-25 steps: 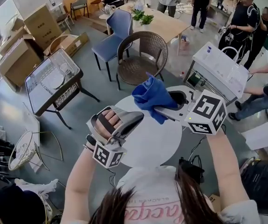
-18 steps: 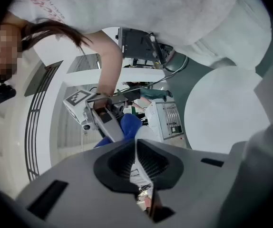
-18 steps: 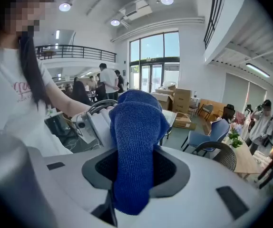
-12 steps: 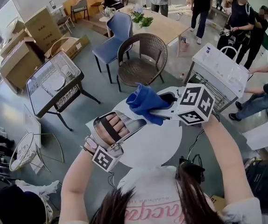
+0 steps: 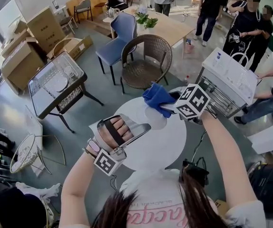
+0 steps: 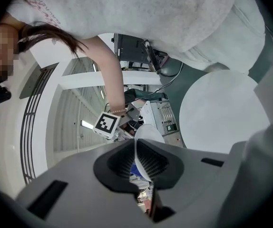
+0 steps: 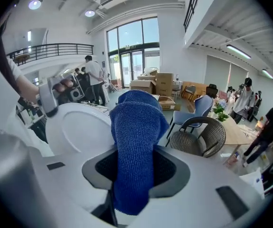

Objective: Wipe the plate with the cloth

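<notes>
Your right gripper (image 7: 136,172) has dropped, clamping the blue knitted cloth (image 7: 137,127) — just beside the white round plate (image 7: 77,129). Your left gripper (image 6: 143,167) pinches that plate's rim.

The left tool (image 6: 137,157) pinches the white plate (image 6: 148,133) edge-on, a round white table (image 6: 222,108) at right.

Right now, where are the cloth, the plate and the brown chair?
cloth (image 7: 134,127), right gripper view, the blue bunch just above the jaws.
plate (image 7: 78,130), right gripper view, its inner well.
brown chair (image 5: 137,72), head view, its seat.
</notes>
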### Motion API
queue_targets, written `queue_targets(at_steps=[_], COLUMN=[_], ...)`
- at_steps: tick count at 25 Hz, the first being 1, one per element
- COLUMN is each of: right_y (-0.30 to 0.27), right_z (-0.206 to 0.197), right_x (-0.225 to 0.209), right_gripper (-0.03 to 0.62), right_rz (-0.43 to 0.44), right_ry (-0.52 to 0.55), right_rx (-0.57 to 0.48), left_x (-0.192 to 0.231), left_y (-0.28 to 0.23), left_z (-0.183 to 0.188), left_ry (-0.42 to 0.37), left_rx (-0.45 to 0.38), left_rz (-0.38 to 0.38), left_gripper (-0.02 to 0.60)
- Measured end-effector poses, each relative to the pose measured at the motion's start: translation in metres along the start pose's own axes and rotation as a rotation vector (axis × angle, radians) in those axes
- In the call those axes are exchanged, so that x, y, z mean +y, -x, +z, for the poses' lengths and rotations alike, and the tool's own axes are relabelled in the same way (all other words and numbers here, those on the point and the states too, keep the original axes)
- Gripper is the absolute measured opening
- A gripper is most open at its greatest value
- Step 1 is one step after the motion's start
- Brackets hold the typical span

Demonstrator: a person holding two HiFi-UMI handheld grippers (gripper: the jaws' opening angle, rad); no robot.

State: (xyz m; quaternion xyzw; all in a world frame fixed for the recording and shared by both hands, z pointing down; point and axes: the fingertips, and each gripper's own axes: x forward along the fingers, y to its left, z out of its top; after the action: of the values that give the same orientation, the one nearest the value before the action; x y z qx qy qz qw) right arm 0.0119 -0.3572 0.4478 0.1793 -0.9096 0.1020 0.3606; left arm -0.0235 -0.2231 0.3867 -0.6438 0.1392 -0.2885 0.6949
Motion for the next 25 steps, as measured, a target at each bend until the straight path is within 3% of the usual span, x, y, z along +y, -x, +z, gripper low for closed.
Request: queue_targets(at_steps=[4, 6, 11, 15, 18, 21, 25], right_y=[-0.008, -0.002, 0.031, 0.059, 0.077, 0.087, 0.099], right_z=[-0.014, -0.02, -0.014, -0.004, 0.003, 0.008, 0.006], right_x=[-0.023, -0.032, -0.04, -0.034, -0.024, -0.01, 0.002], right_gripper=[0.153, 0.153, 0.153, 0.153, 0.153, 0.153, 0.153], right_rz=[-0.093, -0.137, -0.19, -0.216, -0.243, -0.25, -0.319], right_ry=[-0.047, -0.103, -0.262, -0.352, -0.405, -0.416, -0.369], right_rx=[0.0, -0.034, -0.216, -0.36, -0.476, -0.549, -0.562], left_x=[-0.001, -0.002, 0.001, -0.007, -0.016, -0.023, -0.021], left_y=[0.001, 0.003, 0.006, 0.0, -0.001, -0.002, -0.004], left_z=[-0.002, -0.003, -0.031, -0.057, -0.076, -0.094, -0.107], left_ry=[0.037, 0.131, 0.531, 0.775, 1.013, 1.263, 1.591], left_rx=[0.005, 0.011, 0.057, 0.126, 0.166, 0.188, 0.185], left_rz=[-0.002, 0.0, 0.072, 0.11, 0.144, 0.182, 0.259], left_gripper=[0.023, 0.023, 0.023, 0.021, 0.021, 0.021, 0.02])
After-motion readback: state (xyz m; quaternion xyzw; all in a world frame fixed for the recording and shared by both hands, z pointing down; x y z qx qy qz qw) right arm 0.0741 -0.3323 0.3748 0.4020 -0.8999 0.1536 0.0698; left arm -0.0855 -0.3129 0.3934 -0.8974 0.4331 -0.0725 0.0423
